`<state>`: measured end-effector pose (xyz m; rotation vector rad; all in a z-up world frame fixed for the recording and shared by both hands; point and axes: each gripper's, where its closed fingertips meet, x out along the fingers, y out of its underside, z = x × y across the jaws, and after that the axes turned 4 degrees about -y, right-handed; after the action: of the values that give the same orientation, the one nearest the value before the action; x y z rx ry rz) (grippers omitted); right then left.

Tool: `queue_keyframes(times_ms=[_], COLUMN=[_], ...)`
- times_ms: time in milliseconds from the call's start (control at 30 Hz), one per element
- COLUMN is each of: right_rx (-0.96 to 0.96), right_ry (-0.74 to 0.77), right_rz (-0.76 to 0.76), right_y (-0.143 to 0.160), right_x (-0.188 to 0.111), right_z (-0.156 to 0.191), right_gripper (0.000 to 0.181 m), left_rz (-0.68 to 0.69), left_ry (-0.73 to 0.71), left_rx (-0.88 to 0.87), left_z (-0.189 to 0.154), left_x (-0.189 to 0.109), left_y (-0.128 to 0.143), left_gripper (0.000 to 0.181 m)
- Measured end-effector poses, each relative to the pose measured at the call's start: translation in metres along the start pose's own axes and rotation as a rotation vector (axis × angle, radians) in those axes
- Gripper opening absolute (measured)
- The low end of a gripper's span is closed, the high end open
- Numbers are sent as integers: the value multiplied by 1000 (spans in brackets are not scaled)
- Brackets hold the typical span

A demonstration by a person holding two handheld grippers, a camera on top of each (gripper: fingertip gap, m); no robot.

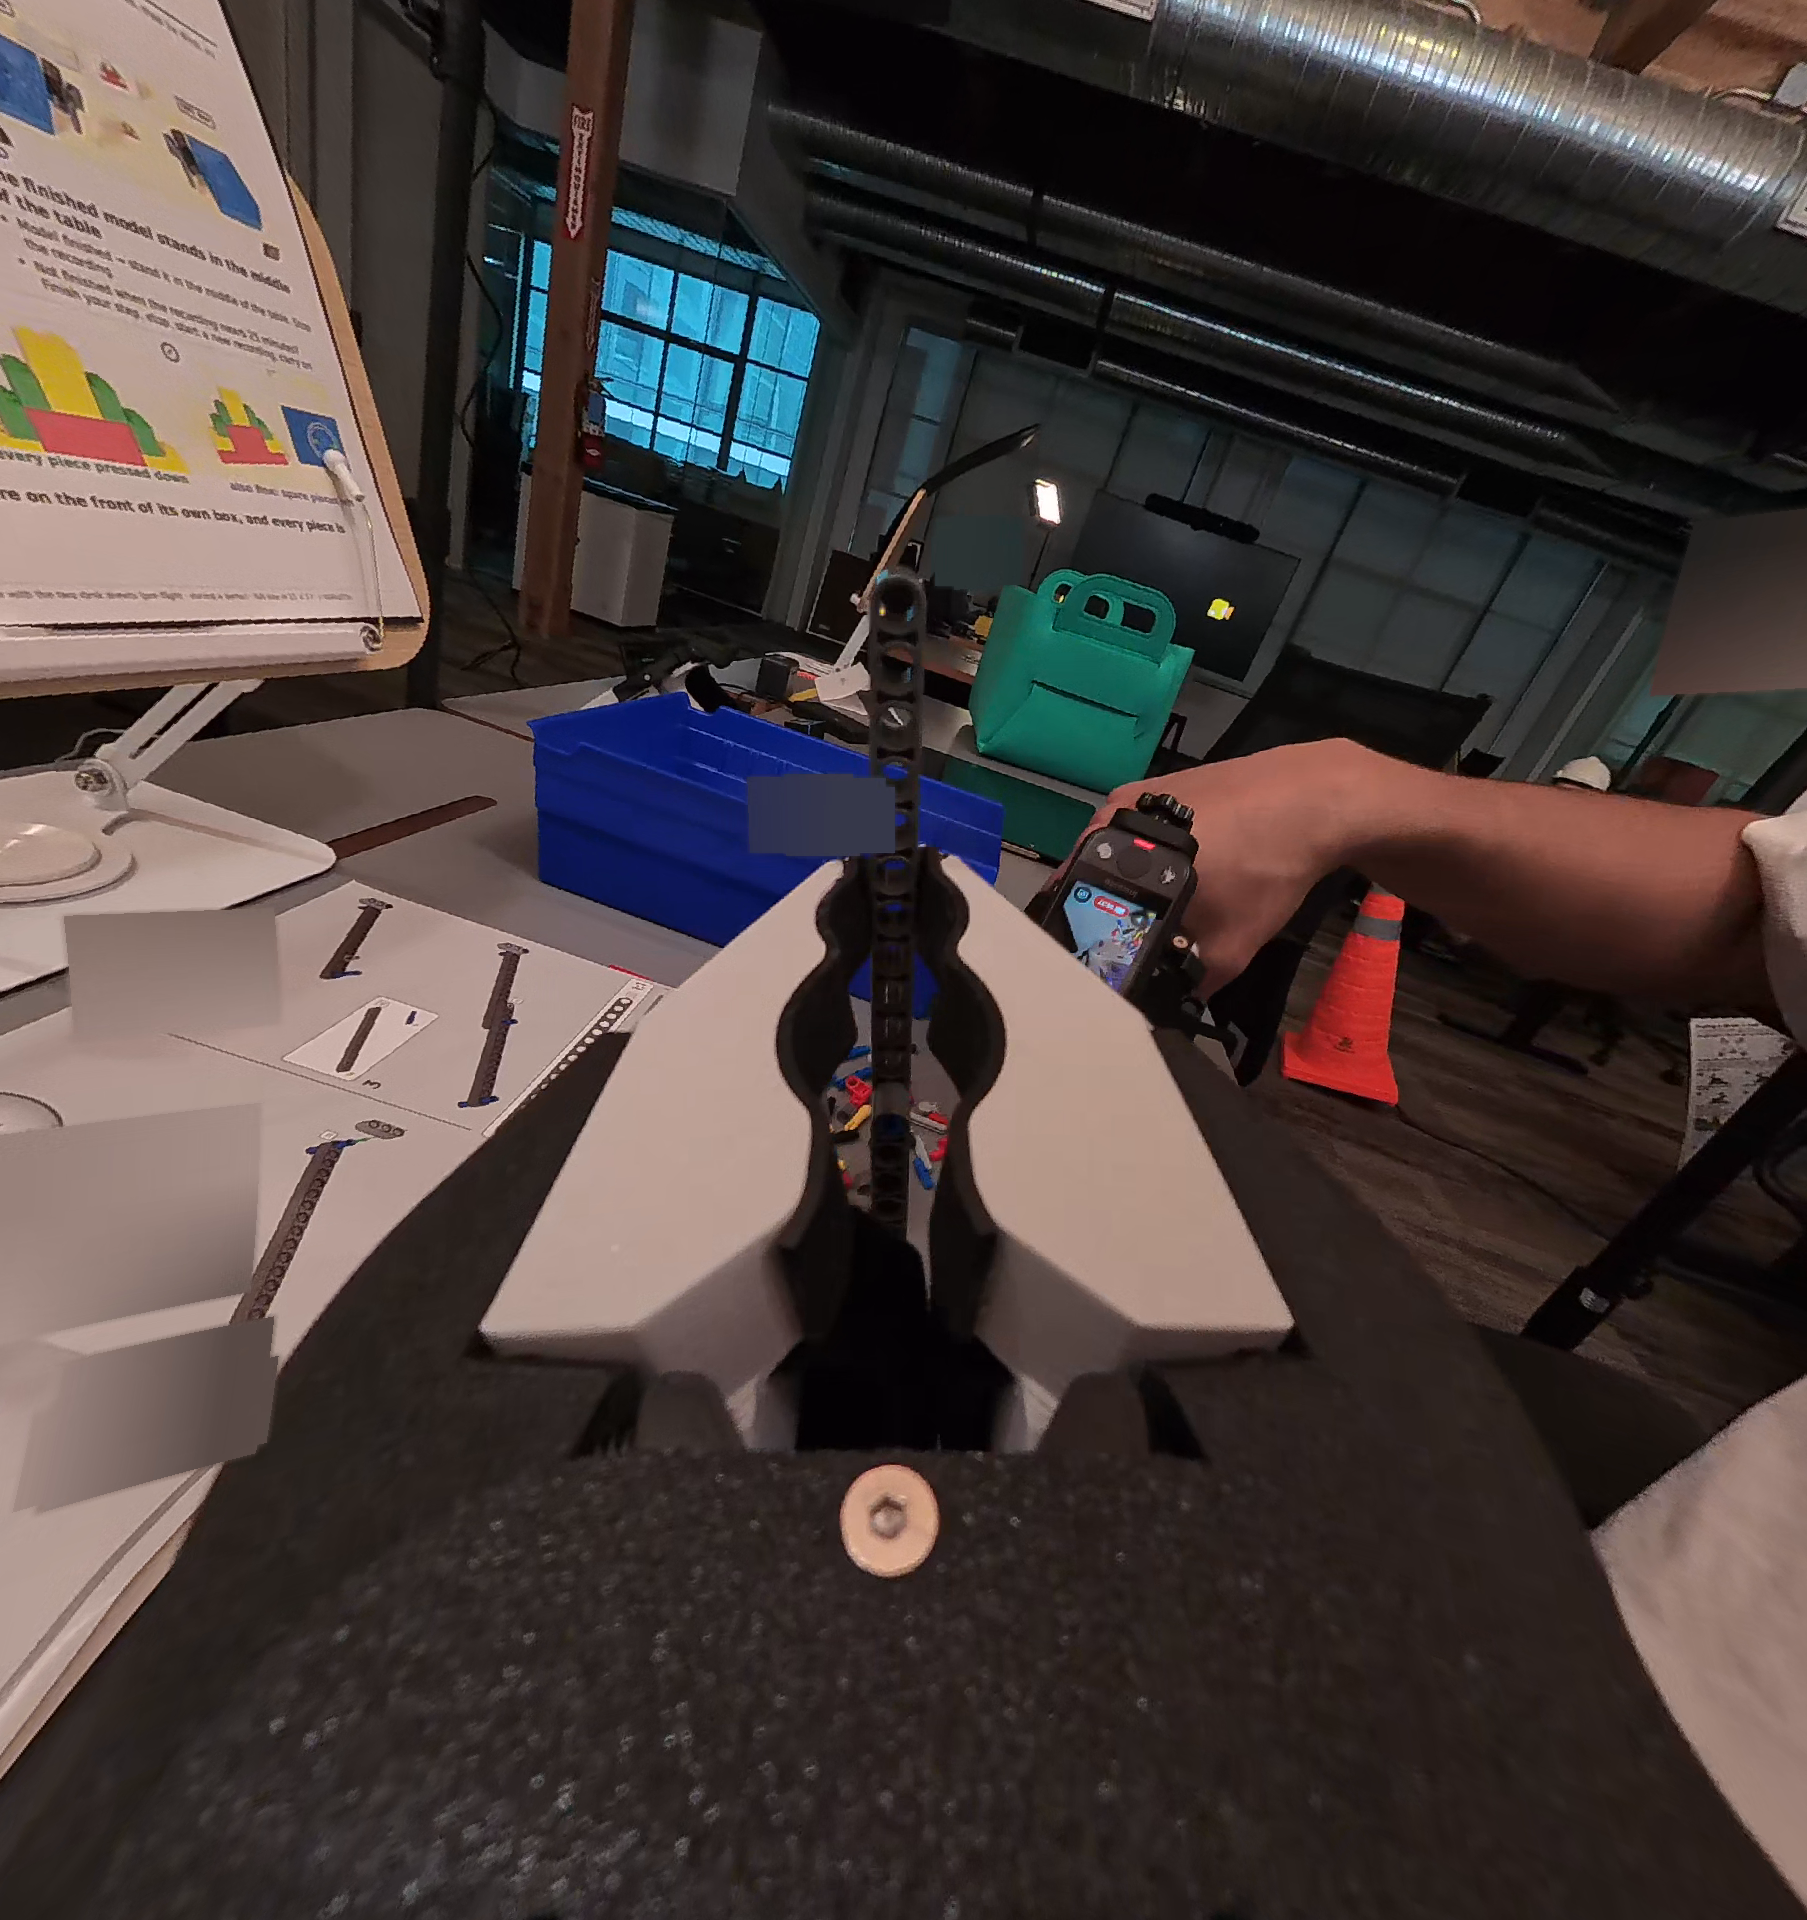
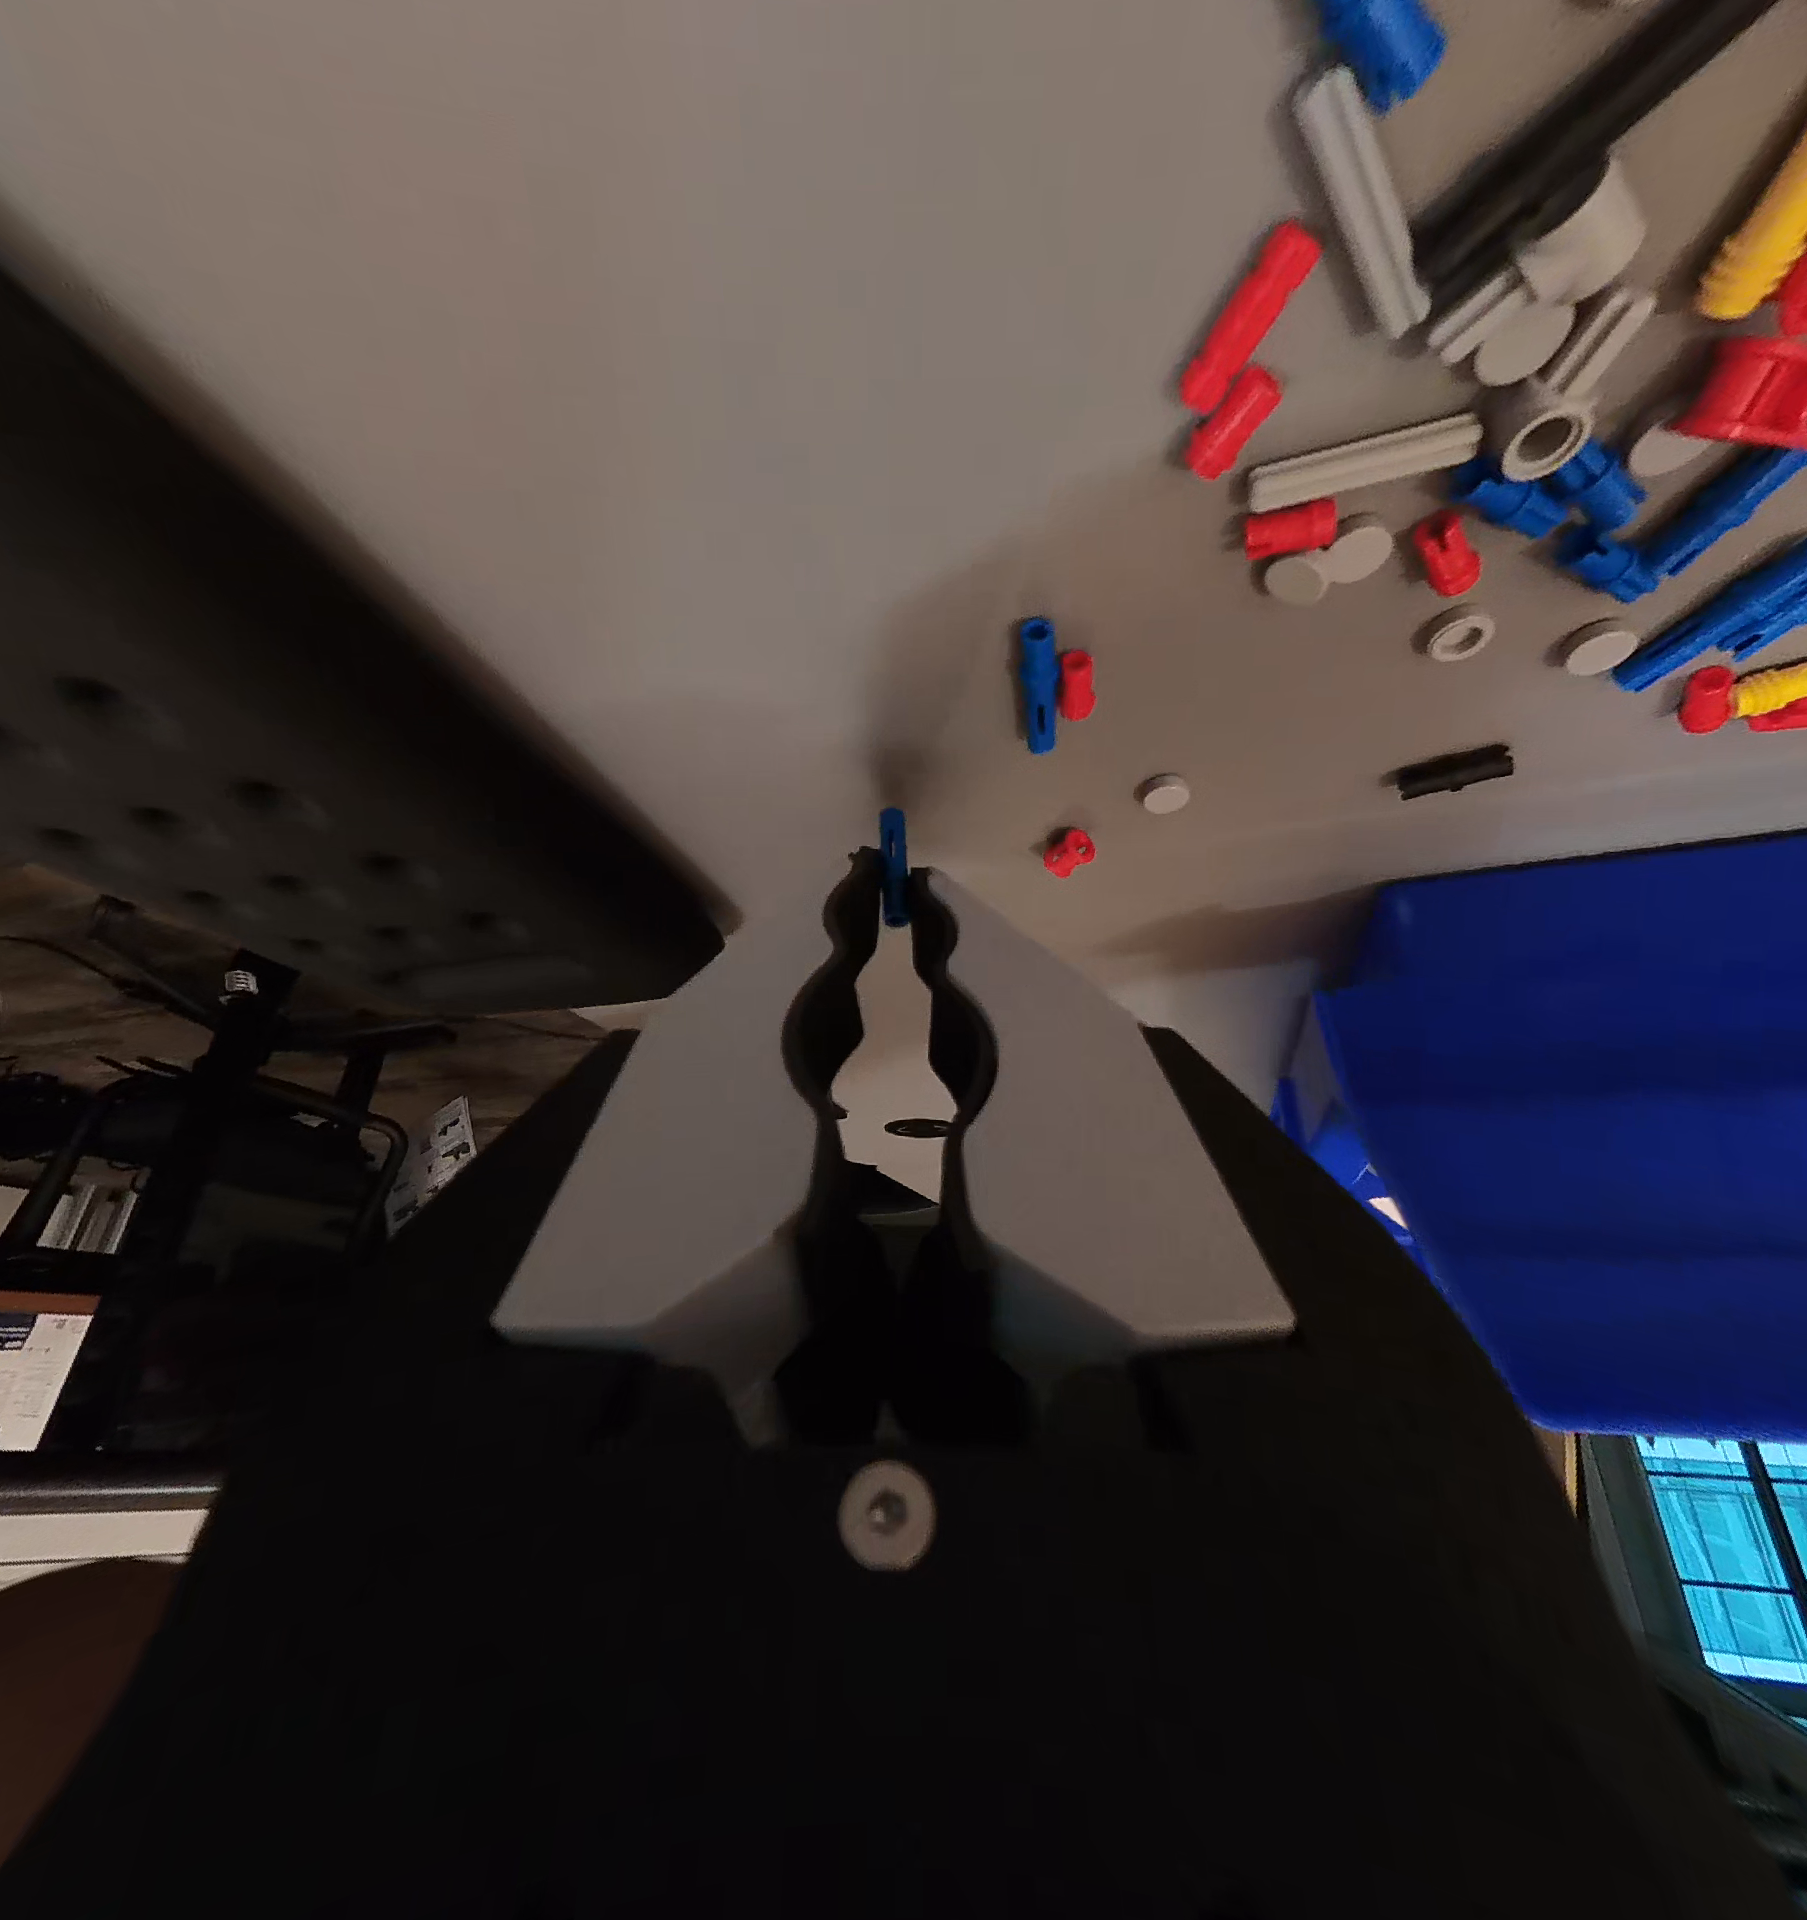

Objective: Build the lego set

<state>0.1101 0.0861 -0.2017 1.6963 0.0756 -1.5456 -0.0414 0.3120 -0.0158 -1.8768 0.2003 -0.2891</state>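
Early stage: left gripper [image 1: 891,883] clamps upright black beam [image 1: 894,790], right gripper [image 2: 891,883] pinches blue pin [image 2: 893,868], unjoined; most loose parts [image 2: 1564,416] remain on table [image 2: 670,312].

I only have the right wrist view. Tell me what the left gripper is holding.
Observer: The left gripper is shut on a long black beam with a row of holes, standing upright out of the fingertips.
Operator: Report what lies beside it on the table.
Observer: An open instruction sheet lies to its left, printed with drawings of that kind of beam.
Operator: Now say where my right gripper sits from that side.
Observer: The left view shows only a hand wrapped around its rear screen, just right of the blue bin; its fingertips are hidden there.
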Motion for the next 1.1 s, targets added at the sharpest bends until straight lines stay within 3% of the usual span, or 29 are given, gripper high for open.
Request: queue_keyframes(times_ms=[1100], right_rx=[-18], right_ry=[23], right_rz=[-62], right_y=[-4], right_x=[6], right_z=[2], right_gripper=[14], left_rz=[9], left_ry=[20], left_rx=[-9], left_z=[-4], left_x=[2], left_y=[3], left_gripper=[6])
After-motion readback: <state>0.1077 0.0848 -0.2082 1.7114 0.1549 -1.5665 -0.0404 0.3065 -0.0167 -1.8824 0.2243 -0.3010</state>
